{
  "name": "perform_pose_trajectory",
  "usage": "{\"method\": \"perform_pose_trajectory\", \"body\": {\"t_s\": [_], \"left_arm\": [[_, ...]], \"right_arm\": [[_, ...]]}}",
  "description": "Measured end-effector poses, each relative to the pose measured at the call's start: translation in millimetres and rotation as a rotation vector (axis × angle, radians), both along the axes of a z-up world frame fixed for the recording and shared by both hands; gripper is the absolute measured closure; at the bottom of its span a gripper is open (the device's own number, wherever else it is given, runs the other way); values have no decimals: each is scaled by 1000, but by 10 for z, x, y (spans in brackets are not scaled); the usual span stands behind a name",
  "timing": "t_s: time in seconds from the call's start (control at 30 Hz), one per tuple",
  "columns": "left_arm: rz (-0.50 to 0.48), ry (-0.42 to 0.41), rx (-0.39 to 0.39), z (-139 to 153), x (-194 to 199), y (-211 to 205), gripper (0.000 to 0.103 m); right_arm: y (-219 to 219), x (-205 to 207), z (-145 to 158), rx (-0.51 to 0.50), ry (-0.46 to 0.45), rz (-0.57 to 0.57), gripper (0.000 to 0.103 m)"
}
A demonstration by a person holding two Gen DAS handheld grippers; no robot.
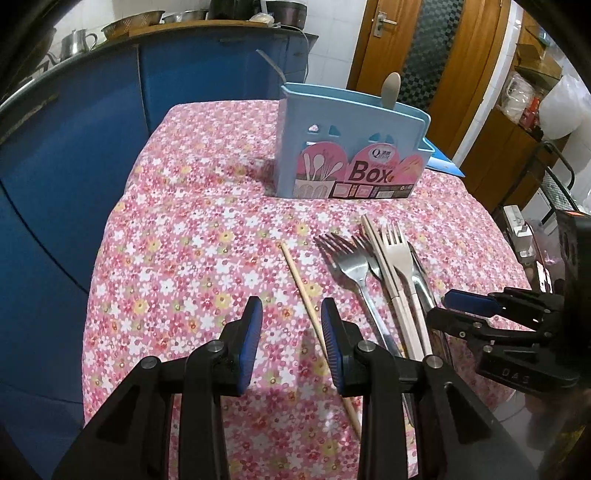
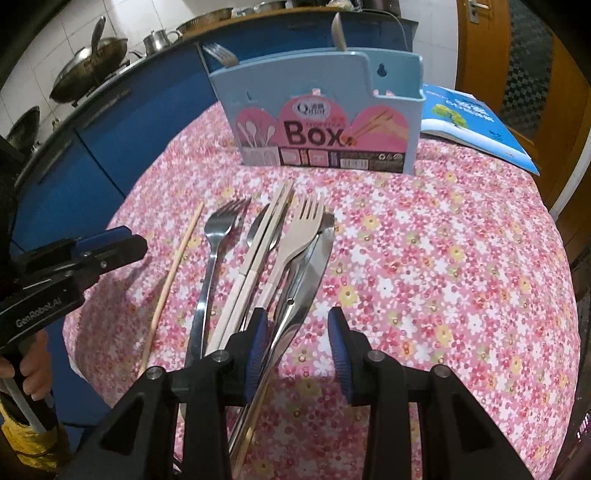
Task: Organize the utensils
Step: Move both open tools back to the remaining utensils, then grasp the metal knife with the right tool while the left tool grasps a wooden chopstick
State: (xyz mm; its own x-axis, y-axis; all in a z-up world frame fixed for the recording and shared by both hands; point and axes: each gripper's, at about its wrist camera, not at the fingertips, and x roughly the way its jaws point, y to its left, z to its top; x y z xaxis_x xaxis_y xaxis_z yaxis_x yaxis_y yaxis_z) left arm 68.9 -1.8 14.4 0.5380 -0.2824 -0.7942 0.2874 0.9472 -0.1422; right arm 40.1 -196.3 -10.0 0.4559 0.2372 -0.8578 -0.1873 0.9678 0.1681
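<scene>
The left gripper [image 1: 291,339] is hanging over the flowered tabletop [image 1: 192,229] with its jaws standing apart and nothing pinched; a single wooden chopstick [image 1: 317,332] is lying loose on the cloth, running just inside its right-hand pad. The right gripper [image 2: 298,350] is also standing released, grasping nothing, poised above the handles of the utensil pile. Ahead of it, the pile is fanning out: a steel fork [image 2: 214,251] off to its left, a pair of pale chopsticks [image 2: 266,236] beside that, a cream fork [image 2: 299,232] straight ahead, and a steel knife [image 2: 314,273] whose handle is passing under the gap between the pads. Whether that handle is touching the left pad is hard to tell from here. Beyond the pile, well ahead of both grippers, the blue utensil box [image 2: 321,110] is standing upright with a fork [image 2: 221,53] and a pale handle [image 2: 338,33] poking out. A blue booklet [image 2: 476,122] is lying to its right.
</scene>
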Motion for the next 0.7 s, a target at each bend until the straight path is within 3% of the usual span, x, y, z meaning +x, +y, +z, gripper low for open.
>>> {"method": "perform_pose_trajectory", "body": {"t_s": [0.33, 0.43, 0.5, 0.7], "left_arm": [[2, 16, -13, -76, 16, 41, 70], [2, 20, -15, -86, 15, 43, 70], [1, 22, -13, -92, 19, 46, 70], [-9, 37, 0, -118, 22, 9, 70]], "right_arm": [[120, 162, -46, -78, 36, 17, 66], [121, 184, -46, -101, 31, 9, 79], [109, 210, -53, -91, 31, 0, 84], [-117, 148, -29, -8, 23, -35, 87]]}}
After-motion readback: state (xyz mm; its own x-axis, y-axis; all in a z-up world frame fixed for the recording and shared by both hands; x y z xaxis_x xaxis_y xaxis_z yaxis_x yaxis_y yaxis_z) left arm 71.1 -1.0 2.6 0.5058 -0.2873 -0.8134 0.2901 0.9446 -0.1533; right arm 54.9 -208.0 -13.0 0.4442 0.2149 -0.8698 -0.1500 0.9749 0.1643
